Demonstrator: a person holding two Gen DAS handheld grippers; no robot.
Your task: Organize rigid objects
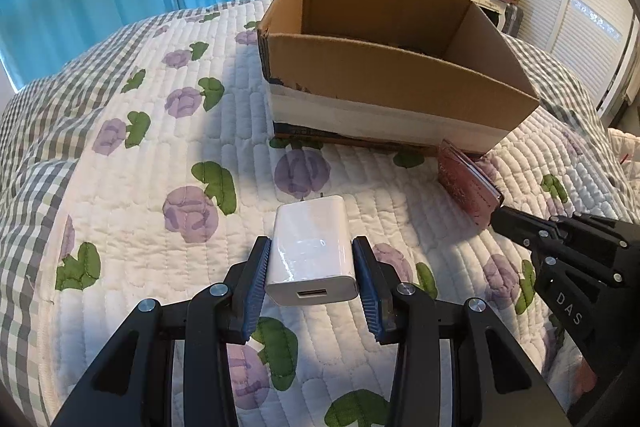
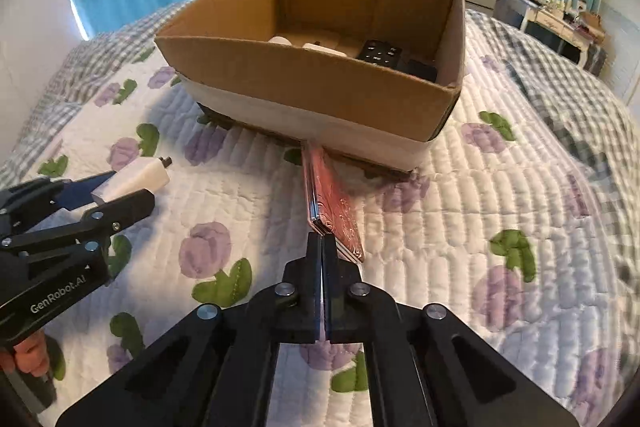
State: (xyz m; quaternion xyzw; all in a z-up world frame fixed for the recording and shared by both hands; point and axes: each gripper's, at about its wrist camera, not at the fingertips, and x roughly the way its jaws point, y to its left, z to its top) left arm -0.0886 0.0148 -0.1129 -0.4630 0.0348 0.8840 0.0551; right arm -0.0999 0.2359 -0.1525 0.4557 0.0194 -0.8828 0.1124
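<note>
Above the quilted bed [image 1: 140, 187], the left gripper [image 1: 312, 263] pinches a white charger [image 1: 310, 251] across its smooth, slippery flanks, while the right gripper [image 2: 322, 259], pressed together, clamps the near edge of a thin, stiff red patterned case [image 2: 334, 207]. Both seem light, and hang just short of the cardboard box [image 2: 320, 87]. Its contents are mostly hidden: only pale items and a dark keypad-like object [image 2: 378, 54] show.
</note>
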